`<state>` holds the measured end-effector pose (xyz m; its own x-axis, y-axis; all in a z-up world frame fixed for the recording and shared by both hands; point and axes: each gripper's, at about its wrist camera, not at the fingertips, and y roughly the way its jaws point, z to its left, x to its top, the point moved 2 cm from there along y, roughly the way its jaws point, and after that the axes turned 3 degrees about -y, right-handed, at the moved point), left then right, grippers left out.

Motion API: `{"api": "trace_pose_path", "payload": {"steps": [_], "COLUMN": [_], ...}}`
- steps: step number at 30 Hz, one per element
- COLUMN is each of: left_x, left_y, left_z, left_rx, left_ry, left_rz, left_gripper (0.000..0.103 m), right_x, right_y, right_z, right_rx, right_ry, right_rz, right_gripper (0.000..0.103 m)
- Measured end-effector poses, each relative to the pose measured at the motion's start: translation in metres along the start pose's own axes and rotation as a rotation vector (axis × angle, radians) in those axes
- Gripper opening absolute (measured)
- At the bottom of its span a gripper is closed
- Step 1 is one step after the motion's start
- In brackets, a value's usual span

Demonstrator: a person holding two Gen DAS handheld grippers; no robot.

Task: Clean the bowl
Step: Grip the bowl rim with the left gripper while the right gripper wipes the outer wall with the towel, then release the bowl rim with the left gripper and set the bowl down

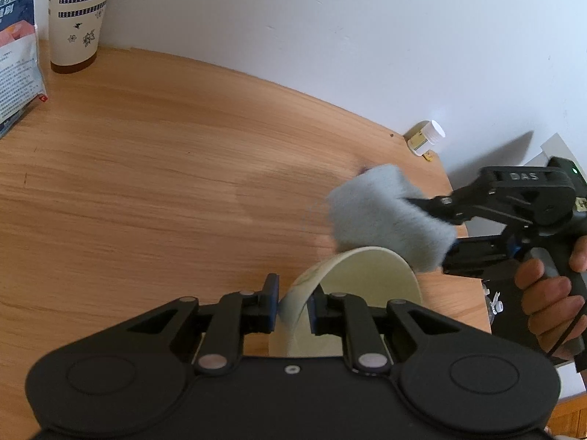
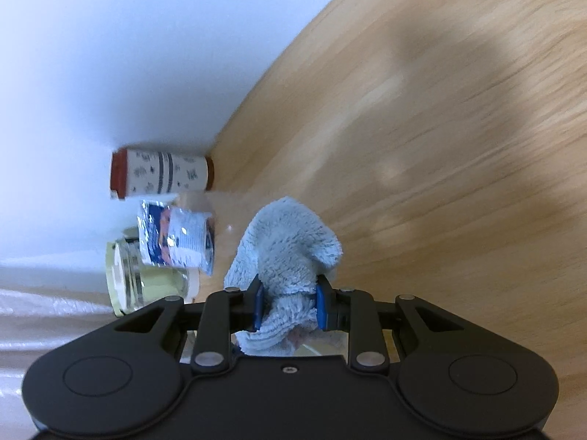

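Note:
My left gripper [image 1: 292, 302] is shut on the rim of a pale cream bowl [image 1: 370, 282], which it holds tilted above the wooden table [image 1: 146, 183]. My right gripper [image 2: 290, 306] is shut on a fluffy light blue cloth [image 2: 290, 253]. In the left wrist view the right gripper [image 1: 436, 209] comes in from the right and the cloth [image 1: 385, 212] hangs just above the bowl's far rim. The bowl does not show in the right wrist view.
A tall floral paper cup [image 1: 77, 14] and a printed packet [image 1: 18, 55] stand at the far left by the white wall. A small white-capped bottle [image 1: 425, 138] sits at the table's far right corner. The right wrist view also shows a glass jar [image 2: 146, 282].

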<state>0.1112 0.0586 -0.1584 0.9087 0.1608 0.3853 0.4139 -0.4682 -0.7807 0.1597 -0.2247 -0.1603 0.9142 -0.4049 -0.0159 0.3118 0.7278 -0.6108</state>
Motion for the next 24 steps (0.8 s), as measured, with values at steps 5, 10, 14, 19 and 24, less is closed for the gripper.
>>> {"api": "trace_pose_path", "payload": {"steps": [5, 10, 14, 19, 24], "left_x": [0.000, 0.003, 0.004, 0.006, 0.009], "left_y": [0.004, 0.009, 0.013, 0.019, 0.021], "left_z": [0.001, 0.002, 0.002, 0.004, 0.007], "left_rx": [0.003, 0.015, 0.019, 0.026, 0.020], "left_ry": [-0.005, 0.000, -0.001, -0.003, -0.007], "left_rz": [0.012, 0.021, 0.030, 0.035, 0.037], "left_gripper": [0.014, 0.015, 0.015, 0.015, 0.015], "right_x": [0.002, 0.002, -0.001, -0.005, -0.005], "right_y": [-0.029, -0.051, -0.058, -0.062, -0.064], "right_z": [-0.019, -0.038, -0.048, -0.053, -0.057], "right_rx": [0.007, -0.004, -0.040, -0.066, -0.104], "right_ry": [0.024, 0.025, 0.017, -0.007, -0.034], "right_rz": [-0.072, -0.139, -0.157, -0.168, -0.179], "right_gripper": [0.030, 0.030, 0.030, 0.030, 0.030]}}
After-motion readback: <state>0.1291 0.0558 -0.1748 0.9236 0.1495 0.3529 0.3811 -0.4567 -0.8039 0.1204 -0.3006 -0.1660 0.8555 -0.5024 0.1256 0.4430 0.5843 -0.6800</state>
